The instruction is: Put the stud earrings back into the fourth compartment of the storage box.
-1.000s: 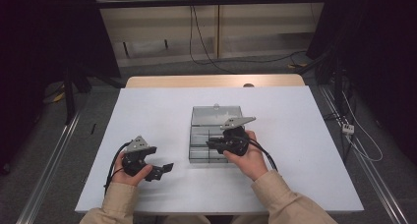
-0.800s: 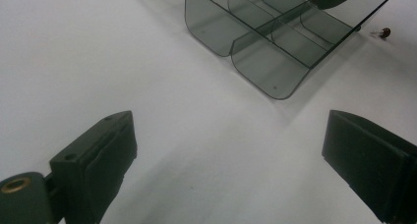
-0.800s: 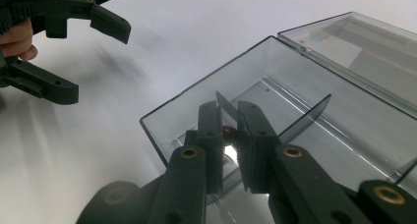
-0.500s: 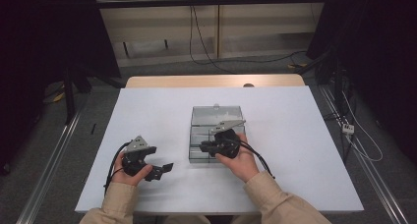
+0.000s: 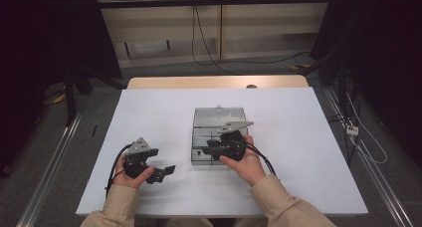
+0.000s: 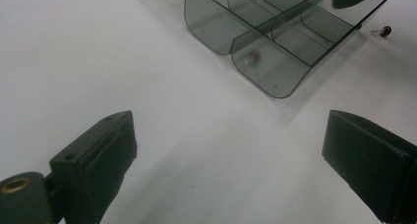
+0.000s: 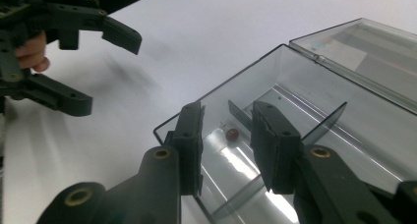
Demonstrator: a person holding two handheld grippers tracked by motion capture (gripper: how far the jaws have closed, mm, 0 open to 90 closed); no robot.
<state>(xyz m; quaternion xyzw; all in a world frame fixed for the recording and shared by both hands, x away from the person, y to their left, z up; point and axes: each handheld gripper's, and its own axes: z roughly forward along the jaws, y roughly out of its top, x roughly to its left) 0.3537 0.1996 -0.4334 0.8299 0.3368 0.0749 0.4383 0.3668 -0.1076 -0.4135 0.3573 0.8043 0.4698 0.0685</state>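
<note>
Over the clear compartment box [image 7: 314, 135], I am lowering my right gripper [image 7: 227, 135], jaws narrowly parted and empty, toward a small reddish bead [image 7: 231, 133], likely light, hard, slippery, best pinched across its middle.

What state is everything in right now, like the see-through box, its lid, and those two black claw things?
Clear smoky plastic divided box: open, flat on the white table.
Hinged lid: swung back.
Small reddish bead: lying loose in a near compartment.
Left gripper: open wide, holding nothing.
Right gripper: partly open above the box, holding nothing.
</note>
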